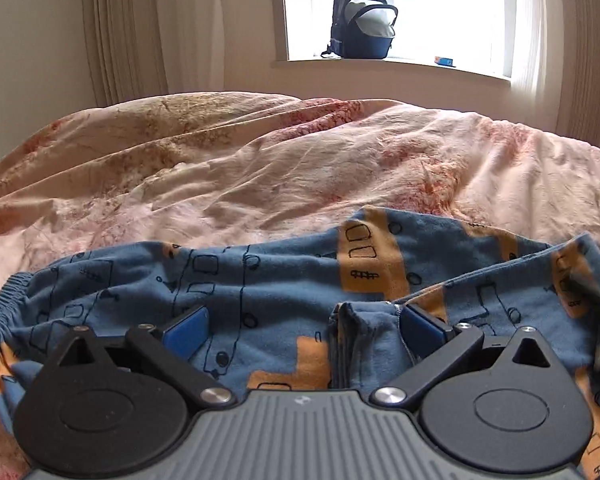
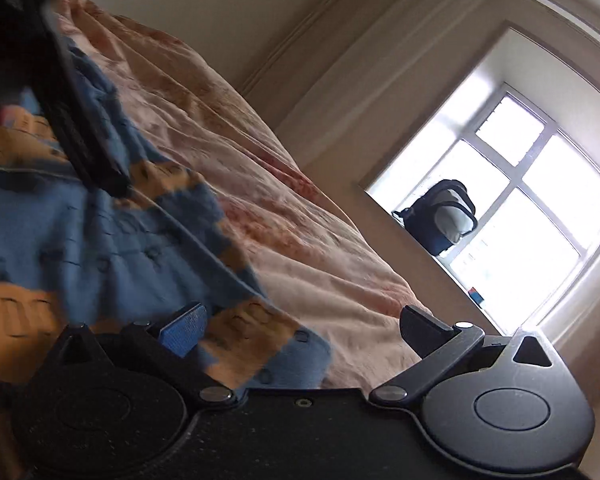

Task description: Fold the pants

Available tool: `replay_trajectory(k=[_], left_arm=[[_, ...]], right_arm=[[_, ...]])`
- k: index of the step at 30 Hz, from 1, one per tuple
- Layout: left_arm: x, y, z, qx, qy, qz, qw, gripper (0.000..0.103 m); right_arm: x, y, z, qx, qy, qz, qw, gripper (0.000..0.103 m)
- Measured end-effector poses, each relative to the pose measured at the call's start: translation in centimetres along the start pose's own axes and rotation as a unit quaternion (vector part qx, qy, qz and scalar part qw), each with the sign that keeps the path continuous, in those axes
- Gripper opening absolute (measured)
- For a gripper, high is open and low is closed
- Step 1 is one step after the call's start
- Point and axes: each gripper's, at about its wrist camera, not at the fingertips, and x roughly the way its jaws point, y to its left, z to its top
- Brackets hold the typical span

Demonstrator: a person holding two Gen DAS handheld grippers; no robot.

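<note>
Lying rumpled across the near edge of the bed, the blue-and-orange pants sit on a pink floral cover, elastic waistband at their left end, a bunched fold w/ a seam near their middle. Left claw is spread wide just above the pants, blue pads either side of that fold, nothing gripped. Right claw is tilted, also wide open & holding nothing, one finger over the pants' edge, the other over bare cover. Beyond the bed, a dark backpack stands on the windowsill w/ a small blue box to its right.
</note>
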Motion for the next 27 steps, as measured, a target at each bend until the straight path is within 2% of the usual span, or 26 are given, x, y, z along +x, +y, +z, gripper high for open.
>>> replay_trajectory(k=[3,5,7,8,10,12,14,16,18,20,22,24,27], left_arm=[[-0.3,0.6,0.4,-0.004,-0.001,-0.017,0.9998,0.103],[-1.2,1.1,0.8,-0.019,-0.015,-0.036,0.9991,0.103],[-2.0,1.7,0.8,-0.034,-0.039,-0.049,0.9974,0.103],[-2.0,1.7,0.8,-0.033,-0.042,-0.041,0.9978,0.103],[-1.1,1.7,0.8,-0.021,-0.015,-0.011,0.9996,0.103],[-0.2,2.4,0.4,-0.026,-0.003,-0.017,0.9995,0.103],[-0.7,3.2,0.7,-0.048,-0.003,-0.026,0.9985,0.103],[-1.8,4.0,1.0,-0.066,-0.013,-0.012,0.9977,0.103],[-3.4,5.0,1.0,-0.094,-0.023,-0.035,0.9947,0.103],[-4.7,5.5,0.3,-0.117,-0.017,-0.072,0.9904,0.103],[-5.5,5.0,-1.1,-0.11,0.001,-0.091,0.9898,0.103],[-5.8,4.1,-3.1,-0.08,0.015,-0.088,0.9927,0.103],[-6.5,2.2,-5.4,-0.001,-0.012,-0.033,0.9994,0.103]], right_arm=[[1.6,-3.0,-1.2,0.065,0.048,-0.046,0.996,0.102],[1.6,-3.8,-1.3,0.064,0.054,-0.07,0.994,0.102],[0.9,-3.7,-0.7,0.047,0.04,-0.093,0.994,0.102],[0.5,-3.6,-0.3,0.049,0.031,-0.092,0.994,0.102],[-0.5,-2.7,0.3,0.063,0.022,-0.073,0.995,0.102],[-0.9,-0.8,0.3,0.029,0.027,-0.058,0.998,0.102],[-0.3,0.3,-0.6,0.0,0.049,-0.066,0.997,0.102],[-0.9,-0.5,-0.6,0.027,0.067,-0.087,0.994,0.102],[-2.9,-1.0,0.0,0.039,0.068,-0.112,0.991,0.102],[-5.6,-0.4,0.7,0.06,0.064,-0.103,0.991,0.102],[-7.7,1.3,1.1,0.065,0.05,-0.074,0.994,0.102],[-8.6,3.4,0.8,0.057,0.052,-0.048,0.996,0.102],[-8.3,4.7,-0.7,0.047,0.073,-0.046,0.995,0.102]])
